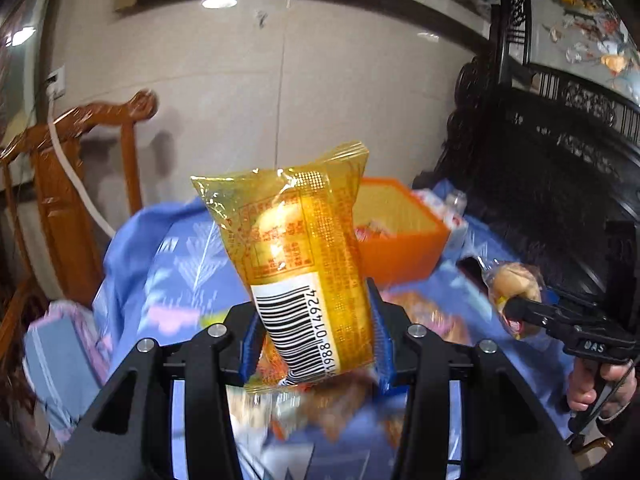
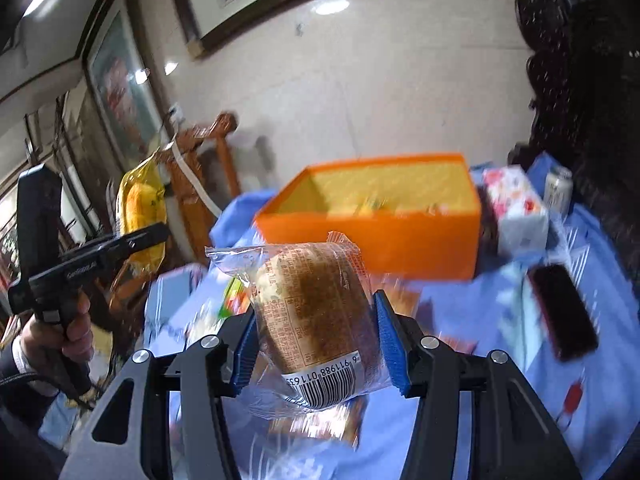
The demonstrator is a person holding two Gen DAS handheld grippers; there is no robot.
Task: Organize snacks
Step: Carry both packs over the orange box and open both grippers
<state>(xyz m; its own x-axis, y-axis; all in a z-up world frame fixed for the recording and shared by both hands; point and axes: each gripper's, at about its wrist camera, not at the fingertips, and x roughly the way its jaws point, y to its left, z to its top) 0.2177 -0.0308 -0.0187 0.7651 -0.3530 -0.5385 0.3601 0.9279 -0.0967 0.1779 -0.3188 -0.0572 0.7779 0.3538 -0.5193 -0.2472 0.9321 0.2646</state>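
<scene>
My left gripper (image 1: 316, 320) is shut on a yellow-wrapped cake packet (image 1: 296, 232), which stands upright with its barcode facing me, above the blue tablecloth (image 1: 168, 264). Behind it sits the orange box (image 1: 404, 252). My right gripper (image 2: 316, 328) is shut on a clear packet of brown bread (image 2: 316, 296), lifted in front of the orange box (image 2: 372, 240). Each view shows the other gripper: the right gripper (image 1: 512, 312) with its bread (image 1: 514, 284), and the left gripper (image 2: 160, 236) with the yellow packet (image 2: 140, 208). Blurred snack packets (image 1: 336, 408) lie below.
Right of the box stand a floral tissue pack (image 2: 516, 204) and a can (image 2: 558, 190). A dark flat object (image 2: 564, 312) lies on the cloth at the right. A wooden chair (image 1: 72, 184) stands at the left and dark carved furniture (image 1: 560, 184) at the right.
</scene>
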